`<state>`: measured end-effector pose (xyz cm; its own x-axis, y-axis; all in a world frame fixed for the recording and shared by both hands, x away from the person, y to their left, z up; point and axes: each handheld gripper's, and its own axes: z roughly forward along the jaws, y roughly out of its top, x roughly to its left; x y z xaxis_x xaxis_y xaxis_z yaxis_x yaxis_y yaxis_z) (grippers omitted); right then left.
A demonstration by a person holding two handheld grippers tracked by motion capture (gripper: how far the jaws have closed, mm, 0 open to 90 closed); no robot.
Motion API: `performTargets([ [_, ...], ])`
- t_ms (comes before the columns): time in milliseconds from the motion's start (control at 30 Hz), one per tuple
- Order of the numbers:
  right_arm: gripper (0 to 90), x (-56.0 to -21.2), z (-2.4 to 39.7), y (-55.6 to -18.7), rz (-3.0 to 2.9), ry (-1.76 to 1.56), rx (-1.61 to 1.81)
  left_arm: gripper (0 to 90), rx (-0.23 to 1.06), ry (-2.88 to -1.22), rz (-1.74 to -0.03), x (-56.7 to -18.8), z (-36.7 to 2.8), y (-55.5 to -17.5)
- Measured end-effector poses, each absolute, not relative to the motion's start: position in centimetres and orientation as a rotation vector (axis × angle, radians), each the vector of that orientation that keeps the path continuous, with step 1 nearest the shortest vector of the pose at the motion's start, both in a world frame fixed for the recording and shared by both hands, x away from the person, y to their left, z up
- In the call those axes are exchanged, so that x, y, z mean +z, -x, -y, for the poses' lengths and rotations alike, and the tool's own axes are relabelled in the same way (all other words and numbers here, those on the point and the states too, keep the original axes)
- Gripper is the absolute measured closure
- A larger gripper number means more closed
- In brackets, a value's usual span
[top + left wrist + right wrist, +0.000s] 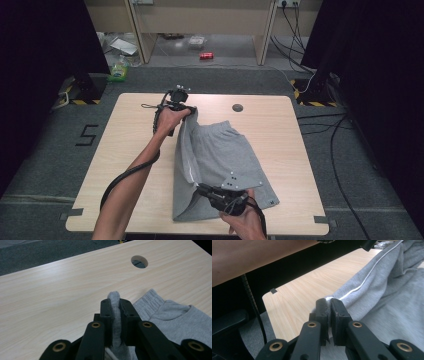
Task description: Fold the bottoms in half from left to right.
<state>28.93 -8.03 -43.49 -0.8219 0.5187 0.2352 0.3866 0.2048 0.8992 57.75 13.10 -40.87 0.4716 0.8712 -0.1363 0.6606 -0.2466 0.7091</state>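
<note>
Grey shorts (220, 160) with a white side stripe lie on the wooden table (130, 150), their left edge lifted off the top. My left gripper (189, 111) is shut on the waistband end of that edge at the far side; in the left gripper view the grey cloth (115, 312) is pinched between the jaws of the left gripper (115, 304). My right gripper (200, 189) is shut on the hem end near the front; in the right gripper view the right gripper (329, 305) clamps the striped edge of the shorts (387, 290).
A round cable hole (237, 107) sits in the table at the back, also in the left gripper view as a hole (139, 261). Cables trail on the floor at the right (340, 150). A green bottle (119, 70) and a red can (206, 55) lie on the floor beyond.
</note>
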Motion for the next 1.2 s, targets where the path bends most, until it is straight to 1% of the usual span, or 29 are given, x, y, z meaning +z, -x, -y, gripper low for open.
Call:
performTargets([
  [500,85.2,-43.7,11.8,-27.6,-2.272,-0.969,1.692,80.6,0.344,-2.043,-1.234,-41.4,-7.6,-58.6],
  [833,85.1,-44.4,14.7,-26.9,-2.209,-1.041,1.693,80.2,0.315,-2.095,-1.19,-42.5,-3.0,-59.0],
  [967,85.1,-44.6,15.5,-26.7,-2.19,-1.066,1.693,79.4,0.31,-2.103,-1.189,-42.6,-1.8,-59.2],
  [1200,85.0,-44.9,16.4,-26.7,-2.173,-1.1,1.676,76.8,0.281,-2.078,-1.195,-42.8,-1.0,-59.4],
])
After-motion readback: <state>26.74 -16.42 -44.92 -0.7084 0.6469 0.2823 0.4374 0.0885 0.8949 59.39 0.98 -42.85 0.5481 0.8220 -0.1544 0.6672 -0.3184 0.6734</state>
